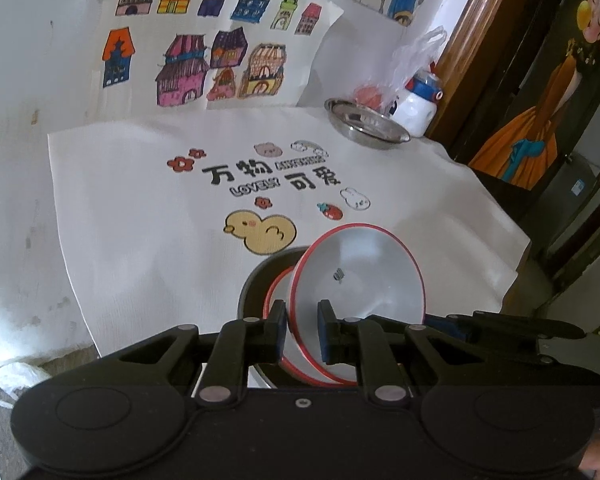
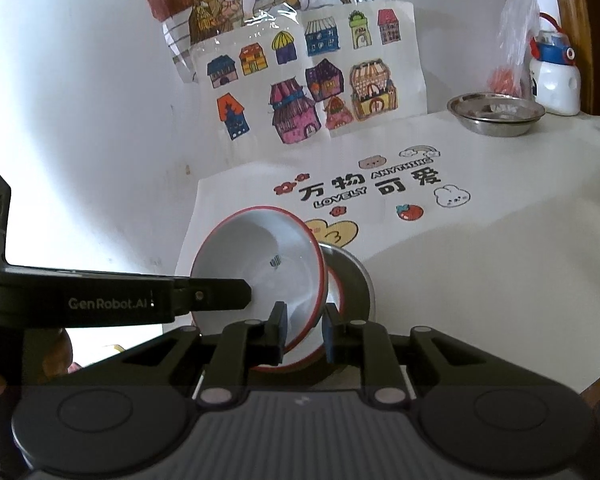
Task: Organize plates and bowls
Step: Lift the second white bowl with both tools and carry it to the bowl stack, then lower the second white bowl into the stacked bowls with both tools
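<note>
A white bowl with a red rim (image 1: 360,276) (image 2: 260,256) is tilted up on edge at the near end of the table. My left gripper (image 1: 302,330) is shut on its rim. My right gripper (image 2: 303,330) is shut on the rim at the opposite side. In the right wrist view a finger (image 2: 236,294) of the left gripper reaches the bowl from the left. A second red-rimmed bowl (image 1: 280,286) (image 2: 334,292) lies beneath it inside a grey metal plate (image 1: 256,280) (image 2: 360,276).
A steel dish (image 1: 366,124) (image 2: 496,114) sits at the far right corner, beside a white bottle (image 1: 414,108) (image 2: 554,84) and a plastic bag (image 1: 416,56) (image 2: 516,20). A printed white cloth (image 1: 140,208) covers the table. Drawings hang on the wall behind. The table edge runs along the right.
</note>
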A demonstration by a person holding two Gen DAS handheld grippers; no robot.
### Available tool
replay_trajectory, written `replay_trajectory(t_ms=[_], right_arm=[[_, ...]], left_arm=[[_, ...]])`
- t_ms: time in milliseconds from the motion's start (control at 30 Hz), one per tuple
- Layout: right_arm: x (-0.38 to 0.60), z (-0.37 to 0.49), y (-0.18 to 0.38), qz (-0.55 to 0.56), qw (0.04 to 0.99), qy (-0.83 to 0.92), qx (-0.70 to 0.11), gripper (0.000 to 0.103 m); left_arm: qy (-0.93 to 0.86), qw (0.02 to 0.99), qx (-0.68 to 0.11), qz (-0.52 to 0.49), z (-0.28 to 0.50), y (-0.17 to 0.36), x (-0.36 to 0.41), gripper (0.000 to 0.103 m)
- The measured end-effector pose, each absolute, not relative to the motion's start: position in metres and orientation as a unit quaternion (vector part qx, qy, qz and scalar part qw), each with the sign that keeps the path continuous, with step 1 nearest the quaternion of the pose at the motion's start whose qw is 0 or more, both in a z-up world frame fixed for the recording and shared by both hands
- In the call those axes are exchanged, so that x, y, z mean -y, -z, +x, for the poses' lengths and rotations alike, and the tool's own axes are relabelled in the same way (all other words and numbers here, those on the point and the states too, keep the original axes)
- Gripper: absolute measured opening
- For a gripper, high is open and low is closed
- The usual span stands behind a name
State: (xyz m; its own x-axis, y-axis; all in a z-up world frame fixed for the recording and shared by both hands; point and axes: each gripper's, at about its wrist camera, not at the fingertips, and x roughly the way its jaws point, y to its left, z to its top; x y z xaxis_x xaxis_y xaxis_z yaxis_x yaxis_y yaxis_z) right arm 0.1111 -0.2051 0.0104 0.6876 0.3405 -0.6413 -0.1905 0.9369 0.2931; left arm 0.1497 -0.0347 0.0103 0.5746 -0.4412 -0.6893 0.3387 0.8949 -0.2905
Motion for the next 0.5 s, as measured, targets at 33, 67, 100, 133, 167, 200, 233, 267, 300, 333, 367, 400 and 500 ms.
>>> replay_trajectory(t_ms=[33,67,100,133,167,200,233,267,300,333,367,400,500], right_arm=[[0.205,0.1105,-0.0101,0.101,0.913,-0.146,-0.367,0.023],[0.2049,0.1103,-0.0103,0.101,0.913,-0.146,-0.367,0.023],[0.2048,0.1103,-0.0107,0.099,0.913,-0.145,-0.367,0.023],[0.2048,0.1109,-0.011,0.099,0.913,-0.144,-0.367,0.023],[0.2049,0.1111,-0.011,0.098,0.913,-0.144,-0.368,0.023],[0.205,0.111,-0.011,0.098,0.913,-0.144,-0.368,0.023],[0.2051,0.1109,-0.011,0.098,0.913,-0.144,-0.369,0.024],[0.205,0.111,-0.0113,0.097,0.913,-0.143,-0.369,0.024],[0.205,0.1113,-0.0114,0.097,0.913,-0.143,-0.37,0.024],[0.2047,0.1115,-0.0115,0.095,0.913,-0.142,-0.37,0.025],[0.2043,0.112,-0.0117,0.094,0.913,-0.142,-0.371,0.026],[0.2037,0.1124,-0.0119,0.092,0.913,-0.14,-0.372,0.027],[0.2005,0.1135,-0.0115,0.081,0.913,-0.133,-0.376,0.027]], left_arm=[[0.22,0.884,-0.408,-0.063,0.15,-0.0089,0.0352,0.017],[0.22,0.883,-0.41,-0.063,0.1502,-0.0077,0.0354,0.017],[0.22,0.883,-0.411,-0.063,0.1502,-0.0071,0.0357,0.017],[0.22,0.882,-0.412,-0.063,0.1503,-0.0068,0.0366,0.017],[0.22,0.882,-0.412,-0.062,0.1505,-0.0067,0.0371,0.017],[0.22,0.882,-0.413,-0.061,0.1506,-0.0067,0.0374,0.017],[0.22,0.881,-0.414,-0.06,0.1508,-0.0069,0.0377,0.017],[0.221,0.881,-0.415,-0.059,0.151,-0.0071,0.038,0.017],[0.221,0.88,-0.416,-0.058,0.151,-0.0071,0.0382,0.017],[0.222,0.879,-0.418,-0.058,0.1514,-0.007,0.0383,0.017],[0.222,0.878,-0.419,-0.058,0.1518,-0.0068,0.0385,0.017],[0.222,0.878,-0.42,-0.058,0.1519,-0.0067,0.0386,0.017],[0.223,0.877,-0.422,-0.056,0.1521,-0.006,0.0397,0.017]])
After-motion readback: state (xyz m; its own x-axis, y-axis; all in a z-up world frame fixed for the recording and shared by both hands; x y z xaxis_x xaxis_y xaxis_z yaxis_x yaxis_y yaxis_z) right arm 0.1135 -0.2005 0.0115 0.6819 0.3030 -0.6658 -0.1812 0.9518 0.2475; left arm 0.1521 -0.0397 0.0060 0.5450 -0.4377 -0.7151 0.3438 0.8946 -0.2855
